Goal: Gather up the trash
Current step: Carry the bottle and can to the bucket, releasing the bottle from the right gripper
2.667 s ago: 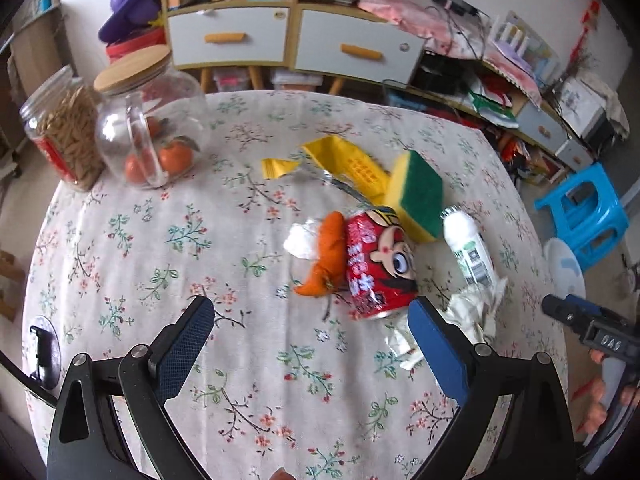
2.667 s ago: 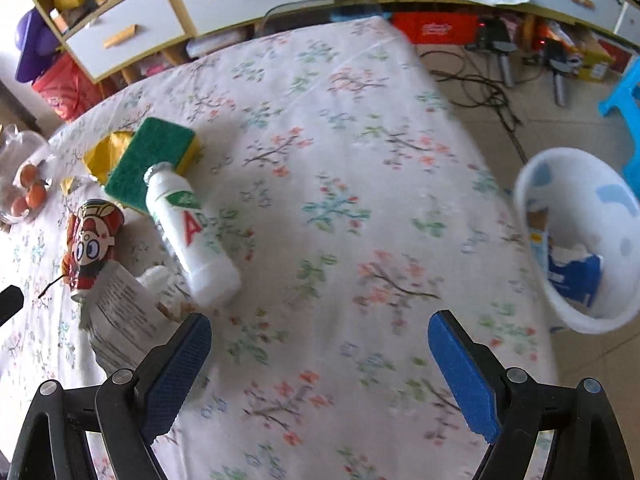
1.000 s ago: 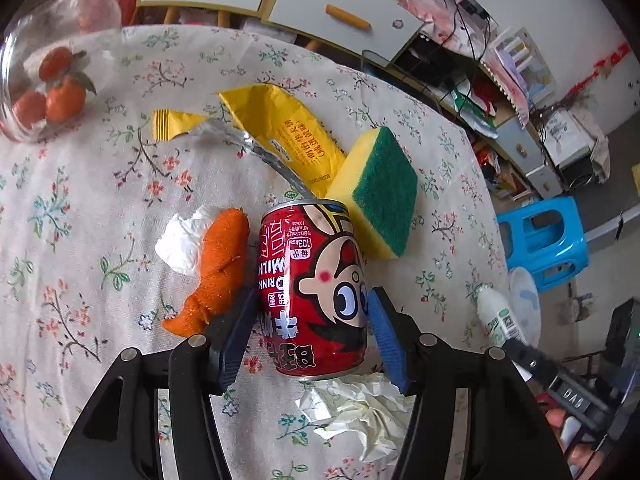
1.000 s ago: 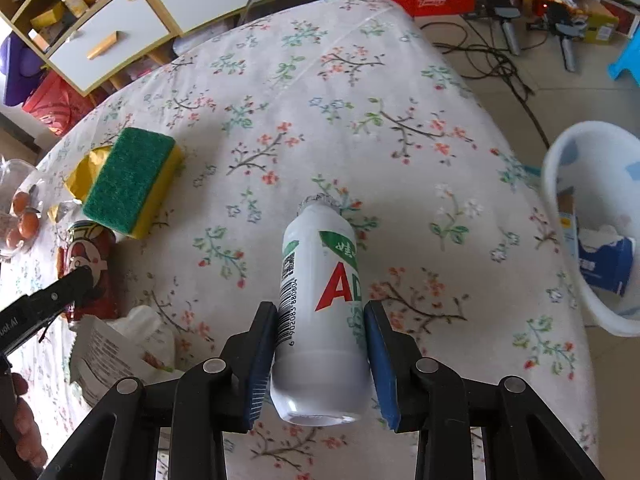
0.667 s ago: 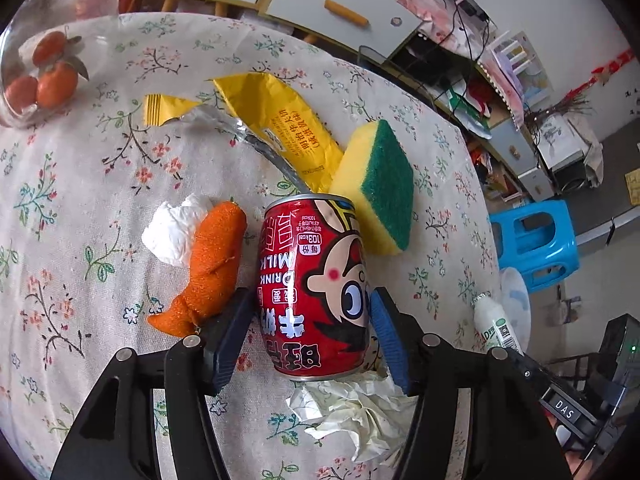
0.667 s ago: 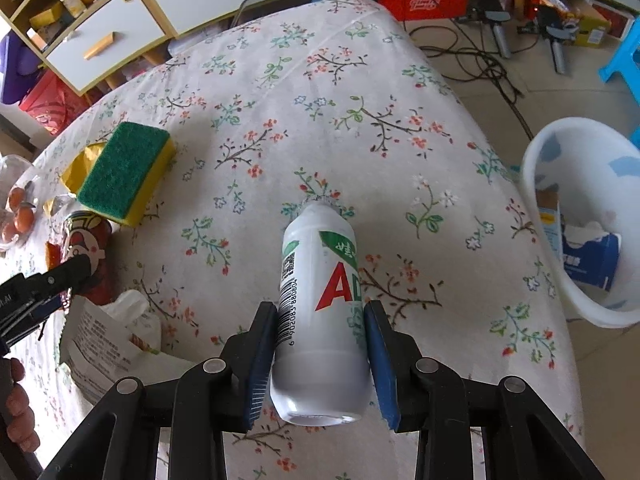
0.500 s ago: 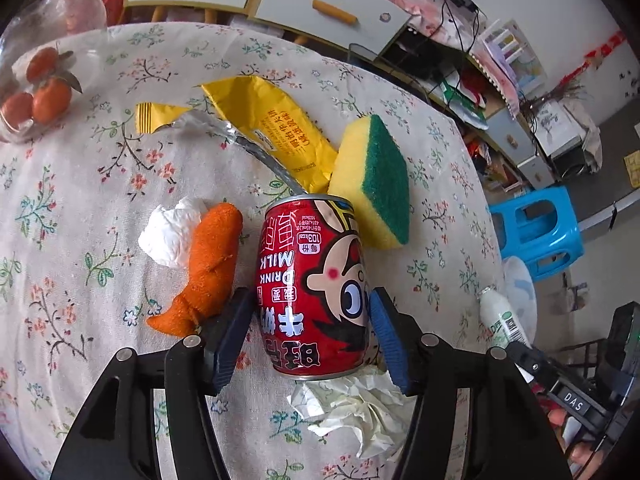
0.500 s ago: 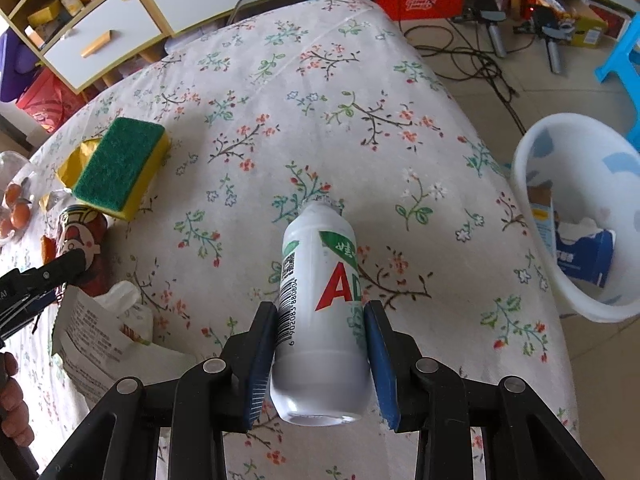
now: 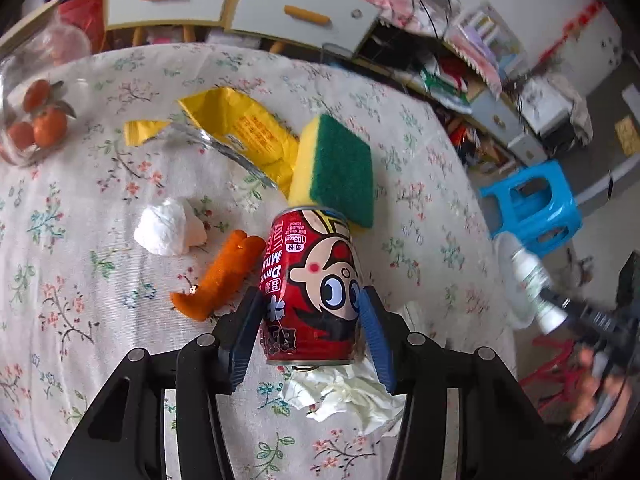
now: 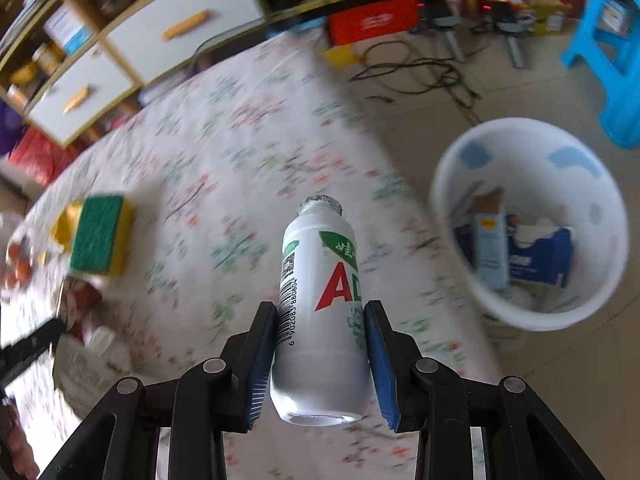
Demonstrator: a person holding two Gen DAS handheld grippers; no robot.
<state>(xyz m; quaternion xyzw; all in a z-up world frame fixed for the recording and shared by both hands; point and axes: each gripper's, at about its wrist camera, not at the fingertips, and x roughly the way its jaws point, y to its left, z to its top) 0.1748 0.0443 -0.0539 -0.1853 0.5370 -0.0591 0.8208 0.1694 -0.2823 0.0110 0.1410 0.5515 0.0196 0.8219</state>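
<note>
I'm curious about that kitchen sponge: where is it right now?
In the left wrist view the green-and-yellow sponge lies on the floral table, just beyond the red can, overlapping the yellow wrapper.

Left gripper [image 9: 311,330] fingers just closing, clamped; right gripper [image 10: 320,354] clamped, angled down.

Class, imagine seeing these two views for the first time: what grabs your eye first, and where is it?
The red cartoon milk can clamped in the left gripper, above the floral tablecloth. Then the white bottle gripped by the right gripper, with the white bin on the floor at right.
</note>
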